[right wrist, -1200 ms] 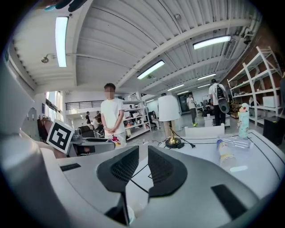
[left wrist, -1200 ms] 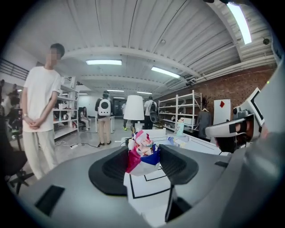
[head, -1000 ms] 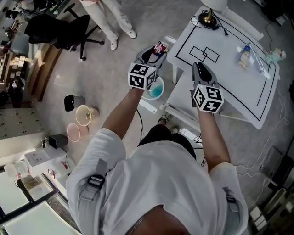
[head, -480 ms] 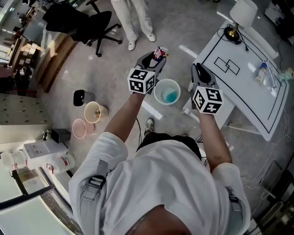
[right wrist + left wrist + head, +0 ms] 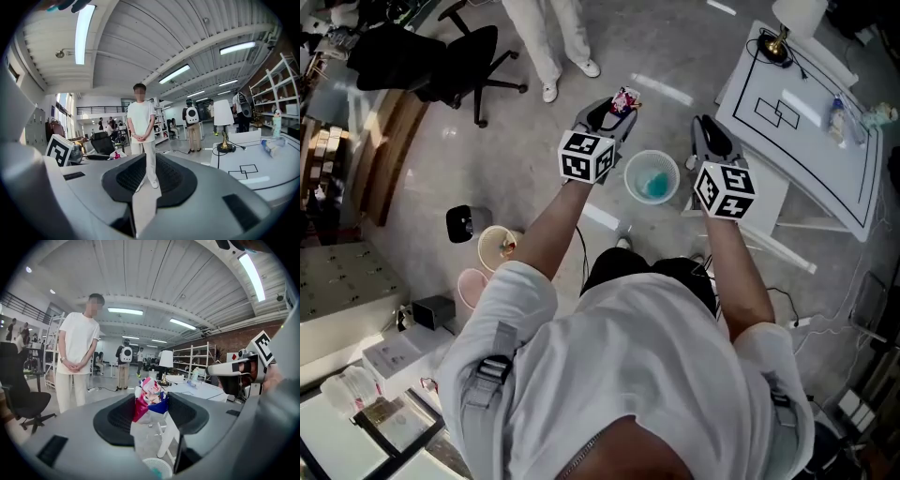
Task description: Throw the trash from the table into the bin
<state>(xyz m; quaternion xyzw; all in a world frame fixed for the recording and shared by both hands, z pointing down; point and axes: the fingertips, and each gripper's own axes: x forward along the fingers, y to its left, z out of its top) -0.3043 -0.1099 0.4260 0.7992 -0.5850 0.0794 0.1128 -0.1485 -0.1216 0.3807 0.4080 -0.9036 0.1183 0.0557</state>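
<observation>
A crumpled red, white and blue wrapper (image 5: 625, 97) is pinched at the tips of my left gripper (image 5: 617, 107), which is shut on it. In the left gripper view the wrapper (image 5: 149, 400) fills the gap between the dark pads. The white mesh bin (image 5: 652, 176) with something teal inside stands on the floor, below and between both grippers. Its rim (image 5: 158, 468) shows under the left jaws. My right gripper (image 5: 706, 128) is held level beside the left one. Its jaws (image 5: 151, 177) stand a narrow gap apart with nothing between them.
The white table (image 5: 853, 192) with black lines stands at the right, bearing a lamp (image 5: 783, 28) and a bottle (image 5: 835, 117). A person (image 5: 141, 126) stands ahead, next to a black office chair (image 5: 441, 56). A cream cup (image 5: 499, 246) and a pink one (image 5: 473, 286) sit on the floor at left.
Both grippers have been carried away from the table, which now lies farther right. The bin, earlier under the left gripper, now shows between the two. The wrapper stays held.
</observation>
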